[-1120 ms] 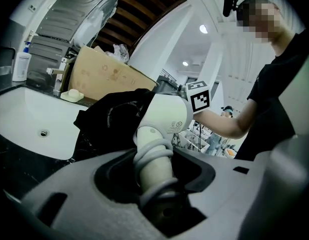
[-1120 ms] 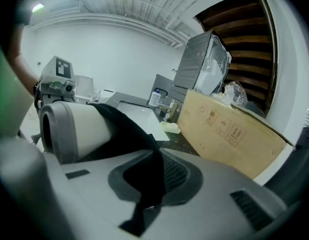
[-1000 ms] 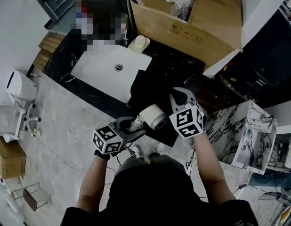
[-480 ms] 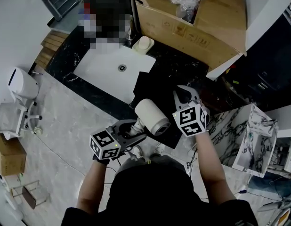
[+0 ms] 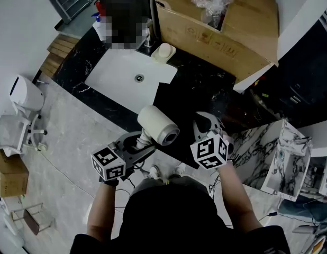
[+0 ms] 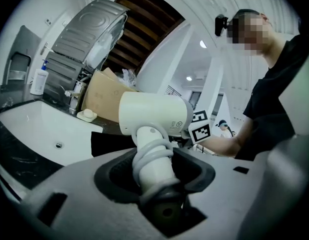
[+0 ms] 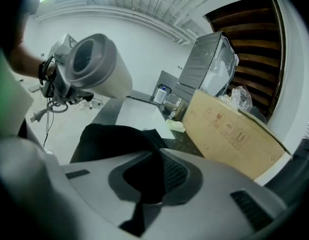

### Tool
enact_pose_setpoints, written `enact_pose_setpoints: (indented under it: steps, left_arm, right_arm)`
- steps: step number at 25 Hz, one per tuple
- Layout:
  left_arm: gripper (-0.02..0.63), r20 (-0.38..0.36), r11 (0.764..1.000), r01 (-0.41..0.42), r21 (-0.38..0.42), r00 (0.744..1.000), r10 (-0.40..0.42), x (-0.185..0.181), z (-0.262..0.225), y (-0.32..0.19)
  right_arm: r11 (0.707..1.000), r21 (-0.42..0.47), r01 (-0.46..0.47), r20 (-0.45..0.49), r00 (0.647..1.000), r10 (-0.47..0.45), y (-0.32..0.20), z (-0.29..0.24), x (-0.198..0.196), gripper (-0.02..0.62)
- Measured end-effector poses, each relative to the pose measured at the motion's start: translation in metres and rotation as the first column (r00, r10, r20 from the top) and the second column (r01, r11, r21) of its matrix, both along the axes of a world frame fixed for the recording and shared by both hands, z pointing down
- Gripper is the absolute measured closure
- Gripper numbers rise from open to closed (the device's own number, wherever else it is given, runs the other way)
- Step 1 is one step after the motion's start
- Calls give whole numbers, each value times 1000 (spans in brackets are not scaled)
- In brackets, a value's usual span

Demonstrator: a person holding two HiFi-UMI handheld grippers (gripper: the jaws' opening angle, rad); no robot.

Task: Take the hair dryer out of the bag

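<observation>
You have a black marble counter (image 5: 200,83) with a white sink (image 5: 118,81) at upper centre, pale marble floor (image 5: 73,152) at left.

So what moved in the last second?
The left tongs, gripping the hair dryer by its handle, lifted it up and leftward, away from the black bag. The right tongs stayed shut on the bag's cloth. The sink and cardboard box did not move.
</observation>
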State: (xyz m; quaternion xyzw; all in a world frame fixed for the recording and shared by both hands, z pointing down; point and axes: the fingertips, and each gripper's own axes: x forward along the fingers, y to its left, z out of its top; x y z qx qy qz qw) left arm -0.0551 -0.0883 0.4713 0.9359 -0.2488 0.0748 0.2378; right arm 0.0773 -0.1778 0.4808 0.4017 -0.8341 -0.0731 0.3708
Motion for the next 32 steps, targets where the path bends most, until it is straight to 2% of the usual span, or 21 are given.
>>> enact_pose_setpoints:
  steps: [7,11,21,24,32]
  left_arm:
    - [390,-2,996,86,16,996,-86,-20,-6,-15]
    - [390,-15,991,128,39,992,-127,-27,-17,-22]
    - [390,-33,978,186,91,982,-184,-44,-42,-29]
    - [390,-50,976,196,97,980,-192,-49,-48,-32]
    - [390,-79,972,202,121,978,-194,-56,-63,-34]
  right_arm:
    - [1000,-16,-13,-55,998,13,25,8,-5,563]
    - [999,-37,-22,-57,998,20,36,10,-9,560]
    - [991,-129,-33,-67,997,25,79,32,-12,545]
    - [988,-154,-28,-62,998,19,86,35,-12,519]
    - [962,-273,18,14,1000,-15,106,42,-8,379]
